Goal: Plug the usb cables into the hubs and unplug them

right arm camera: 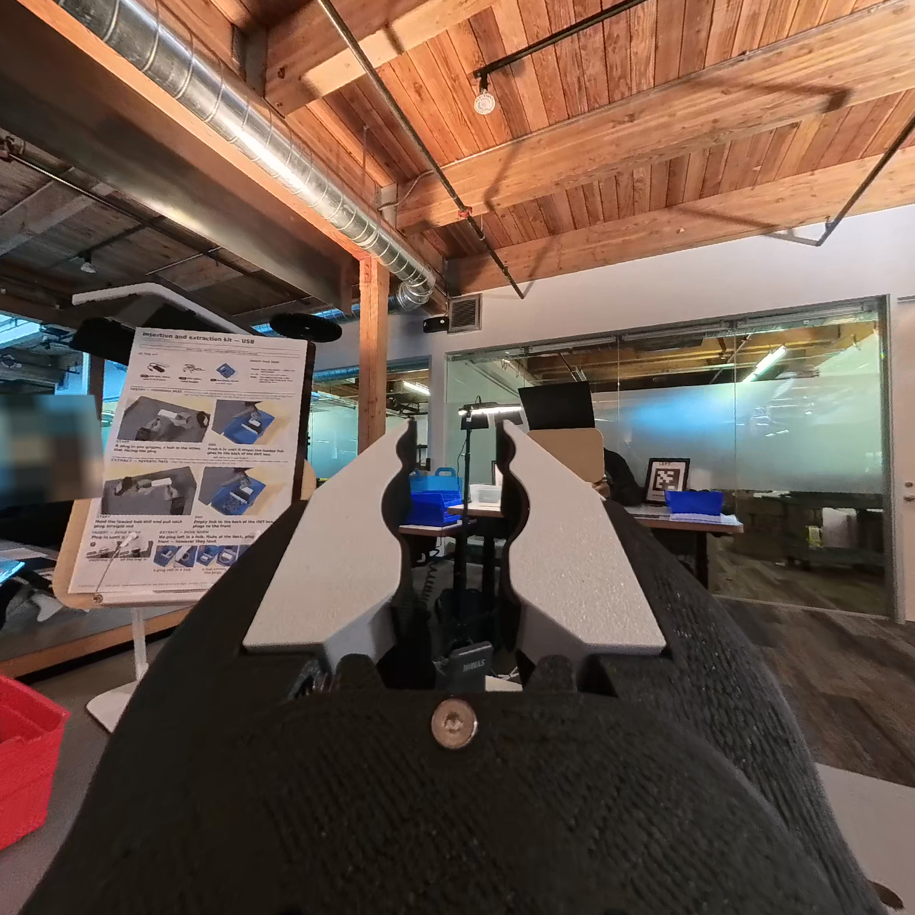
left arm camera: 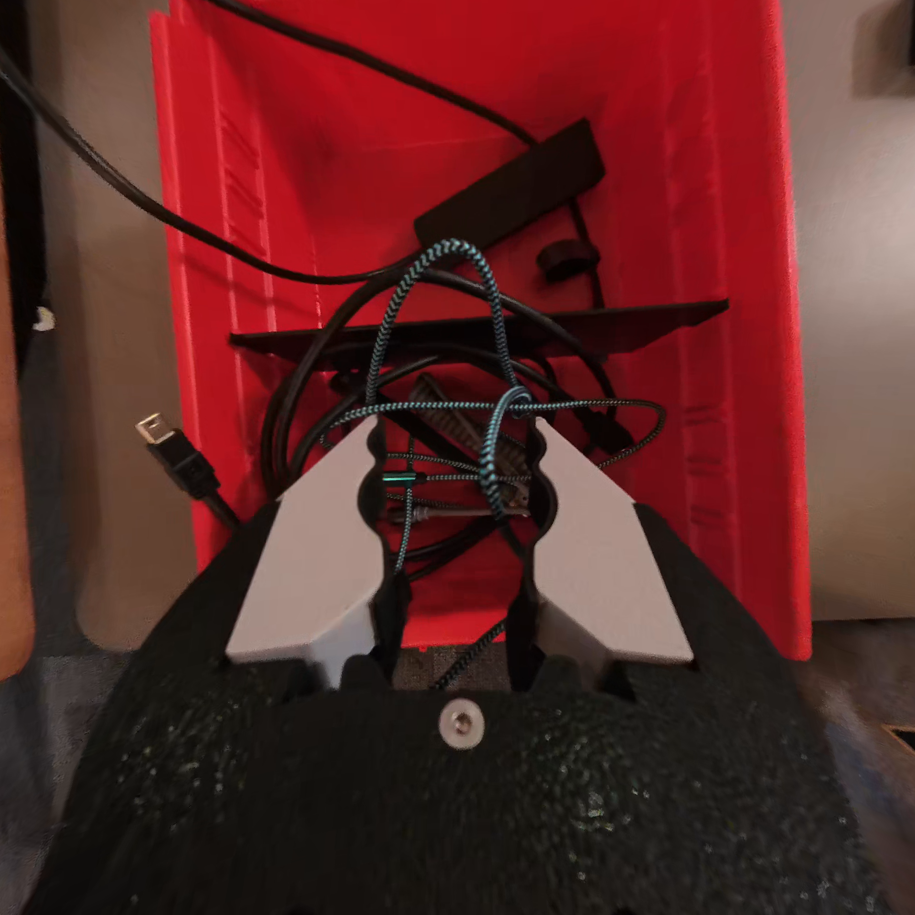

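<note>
In the left wrist view I look down into a red bin (left arm camera: 733,346) split by a black divider (left arm camera: 643,319). A black USB hub (left arm camera: 515,183) lies in the far compartment with its black lead running out over the bin's left wall. The near compartment holds a tangle of cables: a teal-and-black braided cable (left arm camera: 396,317) loops up over the divider among black cables (left arm camera: 292,396). My left gripper (left arm camera: 455,423) is open and empty, its fingers either side of the tangle. A black USB plug (left arm camera: 171,453) hangs outside the bin's left wall. My right gripper (right arm camera: 458,423) is open and empty, pointing up into the room.
In the right wrist view a corner of the red bin (right arm camera: 25,752) shows at lower left. A printed instruction sheet (right arm camera: 198,460) stands on a white stand behind it. Desks with blue bins (right arm camera: 431,505) and a glass wall are far off. A person's arm (left arm camera: 12,445) shows at the left edge. My hands' fingertips stand some 65 cm from each other. The black USB plug (left arm camera: 171,453) is about 7 cm from my left fingertips.
</note>
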{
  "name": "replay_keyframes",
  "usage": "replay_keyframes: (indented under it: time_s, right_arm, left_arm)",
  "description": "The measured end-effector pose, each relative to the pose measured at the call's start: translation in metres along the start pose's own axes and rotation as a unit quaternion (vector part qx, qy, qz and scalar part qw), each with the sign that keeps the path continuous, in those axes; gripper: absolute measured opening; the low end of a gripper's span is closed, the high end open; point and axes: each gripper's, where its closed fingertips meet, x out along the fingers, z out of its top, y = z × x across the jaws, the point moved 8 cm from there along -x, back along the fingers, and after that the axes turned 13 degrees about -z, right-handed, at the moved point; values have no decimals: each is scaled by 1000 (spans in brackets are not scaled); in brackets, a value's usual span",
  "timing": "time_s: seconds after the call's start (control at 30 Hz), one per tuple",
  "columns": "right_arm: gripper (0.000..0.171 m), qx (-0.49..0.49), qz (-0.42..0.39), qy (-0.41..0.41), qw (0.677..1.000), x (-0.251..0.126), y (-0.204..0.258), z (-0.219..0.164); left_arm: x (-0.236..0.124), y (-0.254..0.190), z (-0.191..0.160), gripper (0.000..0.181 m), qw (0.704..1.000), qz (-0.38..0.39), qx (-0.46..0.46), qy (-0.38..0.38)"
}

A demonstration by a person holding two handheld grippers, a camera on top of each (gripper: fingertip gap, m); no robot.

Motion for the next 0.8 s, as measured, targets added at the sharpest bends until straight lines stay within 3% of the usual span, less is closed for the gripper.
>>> replay_keyframes:
  time_s: [0.03,0.3,0.5,0.8]
  right_arm:
    - [30,0,2,0,1000,0,1,0]
    - [31,9,11,4,1000,2,2,-2]
    - [31,14,12,5,1000,2,1,-3]
    - [31,15,15,6,1000,2,2,-3]
  left_arm:
    - [3,0,0,46,1000,-12,-2,1]
    - [0,-12,1,0,997,-59,34,-28]
    - [-31,-30,11,0,996,-2,91,-19]
    - [-118,-68,69,0,975,96,182,-79]
